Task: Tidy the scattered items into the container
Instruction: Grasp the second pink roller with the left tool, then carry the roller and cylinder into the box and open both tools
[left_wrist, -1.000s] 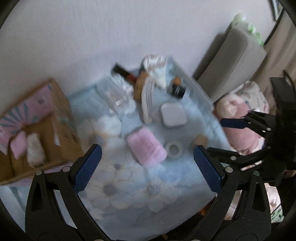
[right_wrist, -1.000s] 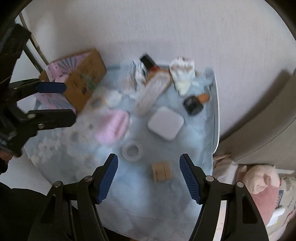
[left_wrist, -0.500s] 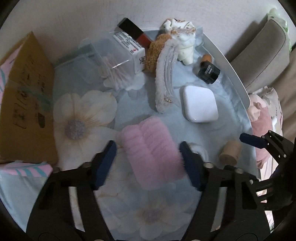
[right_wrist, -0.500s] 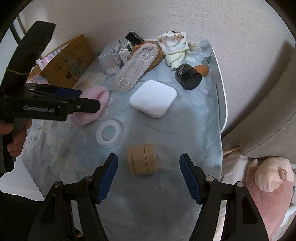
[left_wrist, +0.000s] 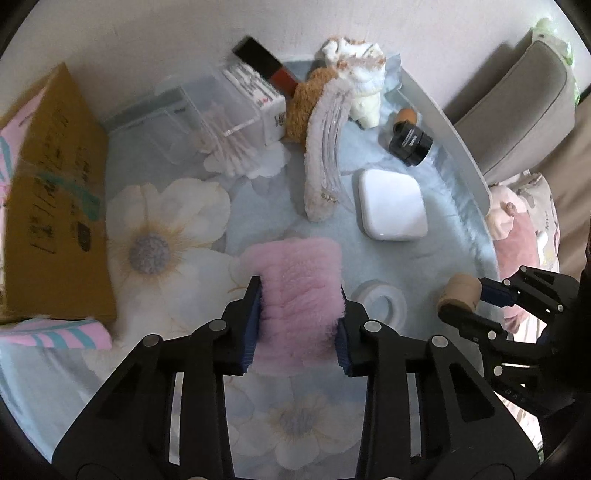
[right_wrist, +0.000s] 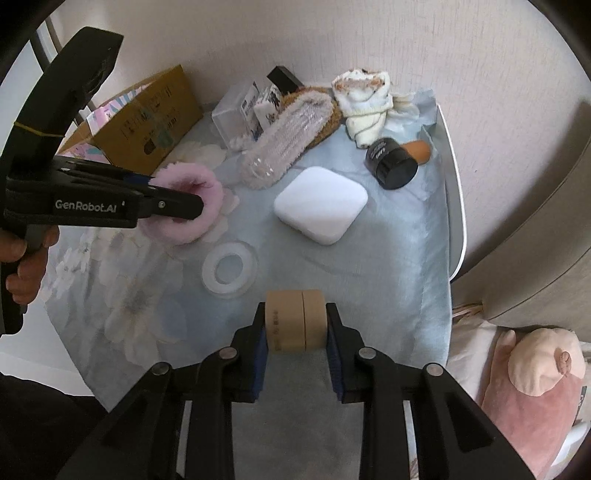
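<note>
My left gripper (left_wrist: 298, 301) is shut on a pink fluffy band (left_wrist: 295, 266), its pads pressing both sides low over the flowered blue cloth (left_wrist: 177, 373). The right wrist view shows the same gripper (right_wrist: 184, 201) holding the band (right_wrist: 195, 218) at the left. A tan cylinder (right_wrist: 295, 317) sits squeezed between the pads of my right gripper (right_wrist: 296, 326), near the cloth's front edge. In the left wrist view, the right gripper (left_wrist: 476, 301) and cylinder (left_wrist: 460, 293) appear at the right. A brown cardboard box (left_wrist: 51, 206) (right_wrist: 147, 122) stands open at the left.
On the cloth lie a white square case (right_wrist: 321, 203), a clear tape ring (right_wrist: 229, 269), a black jar (right_wrist: 391, 166), a fuzzy slipper (left_wrist: 325, 155), a clear swab box (left_wrist: 221, 122) and a crumpled white cloth (right_wrist: 365, 99). A grey sofa and pink plush (right_wrist: 535, 369) are right.
Both grippers came down from above the table and went from open to shut: the left onto the pink fluffy band, the right onto the tan cylinder.
</note>
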